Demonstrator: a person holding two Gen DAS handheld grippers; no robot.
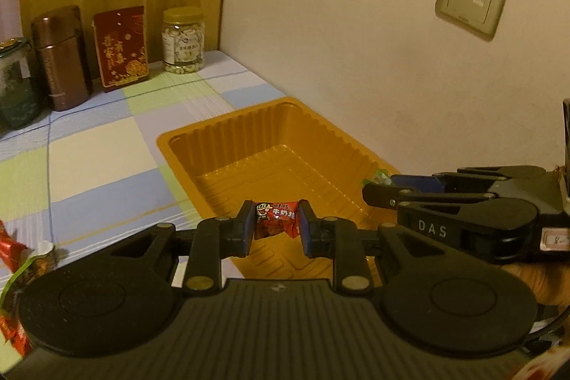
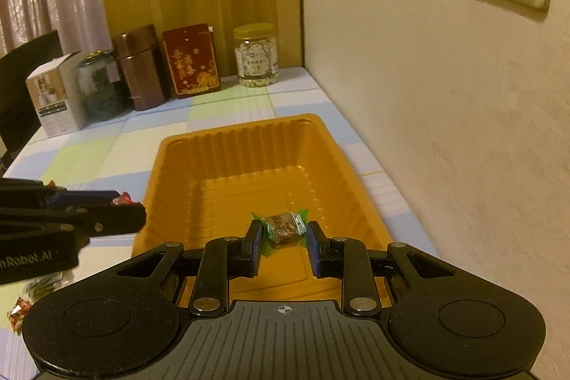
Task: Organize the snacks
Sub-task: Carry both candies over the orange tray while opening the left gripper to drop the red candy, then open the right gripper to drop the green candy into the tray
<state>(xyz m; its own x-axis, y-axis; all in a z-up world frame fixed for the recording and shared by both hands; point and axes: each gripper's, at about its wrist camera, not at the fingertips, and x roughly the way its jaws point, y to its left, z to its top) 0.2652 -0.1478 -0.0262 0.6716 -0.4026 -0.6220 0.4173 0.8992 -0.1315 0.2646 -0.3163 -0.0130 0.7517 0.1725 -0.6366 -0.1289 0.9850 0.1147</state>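
- Loose snack wrappers point(image 1: 21, 276) lie on the checked tablecloth point(image 1: 103, 162), well off to the left of the left gripper point(image 1: 276, 225) and nearer the person than its tips; these are not yet sorted, so I judge most of the work is left.
- The left gripper is pinching a red candy point(image 1: 275, 219) between its pads. The candy sits crosswise, its long axis running from one pad to the other, its printed face toward the camera, with one crumpled twist end showing by the right pad.
- Just beyond and below those tips lies the orange tray point(image 1: 199, 145); its floor shows bare in both views, so nothing seems delivered yet.
- The right gripper point(image 2: 283, 235) is likewise pressed in on a green-wrapped candy point(image 2: 283, 228), held over the near end of the tray.
- That candy also lies crosswise between the pads, long axis level with the tips, its green twist ends fanning out toward each pad.
- I judge the step in hand to be carrying both candies to the tray; letting go is what remains for this pair.
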